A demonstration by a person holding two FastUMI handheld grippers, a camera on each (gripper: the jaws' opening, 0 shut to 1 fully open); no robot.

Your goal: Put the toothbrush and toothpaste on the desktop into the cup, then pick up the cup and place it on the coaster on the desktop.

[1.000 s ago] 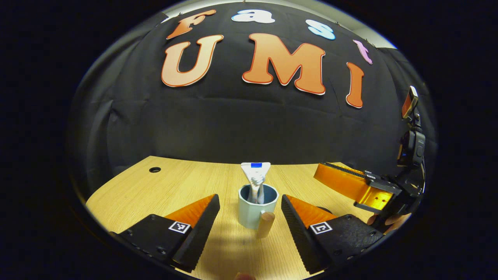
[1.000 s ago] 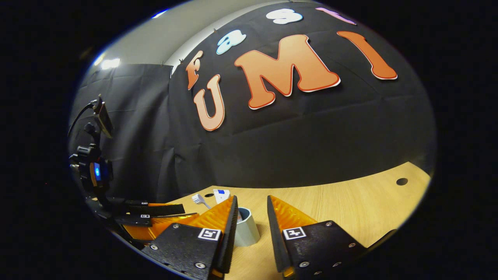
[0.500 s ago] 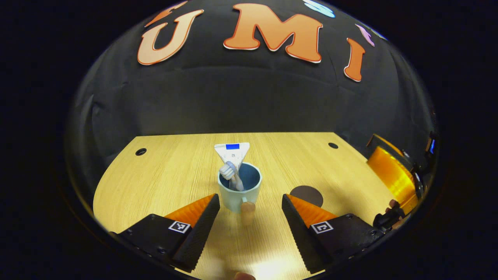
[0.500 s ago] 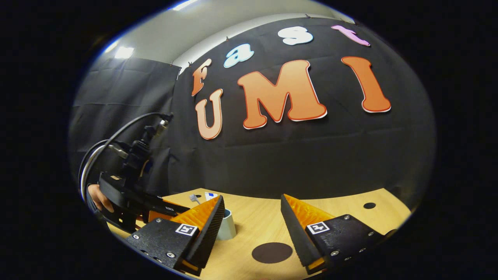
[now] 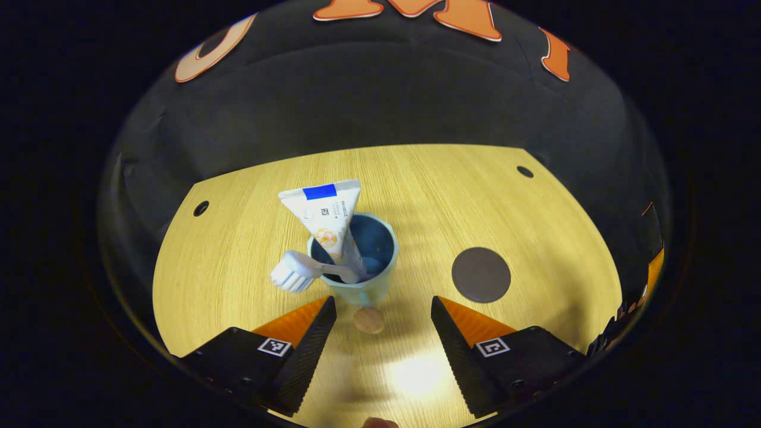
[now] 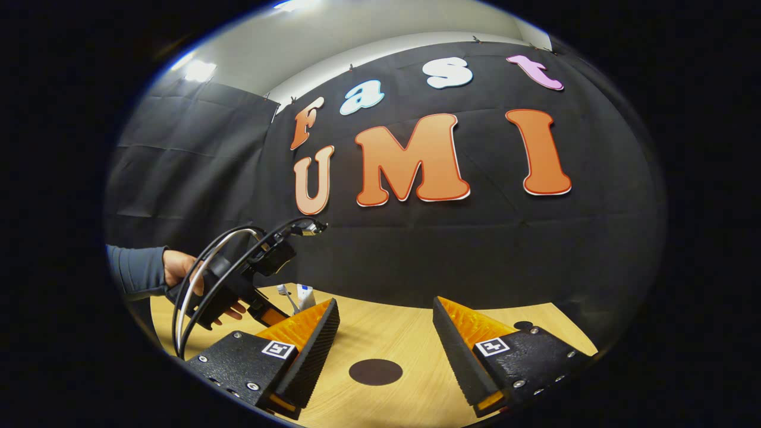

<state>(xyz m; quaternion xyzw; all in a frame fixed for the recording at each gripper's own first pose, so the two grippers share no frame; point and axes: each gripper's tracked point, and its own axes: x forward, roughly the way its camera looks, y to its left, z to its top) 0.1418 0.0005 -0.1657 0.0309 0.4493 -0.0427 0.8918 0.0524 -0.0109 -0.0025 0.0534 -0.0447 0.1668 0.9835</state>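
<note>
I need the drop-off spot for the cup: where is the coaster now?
In the left gripper view the coaster lies flat on the desktop, right of the cup and apart from it.

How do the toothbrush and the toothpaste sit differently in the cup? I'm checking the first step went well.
The toothpaste stands steep, its flat crimped end up and well above the cup; the toothbrush lies low, leaning over the rim. The toothpaste is a wide, flat tube; the toothbrush is a thin stick with a bristled head outside the cup. Both have their lower ends inside the cup.

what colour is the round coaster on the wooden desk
Dark brown, a plain flat disc with no pattern; it shows best in the left gripper view, right of the pale blue cup.
</note>
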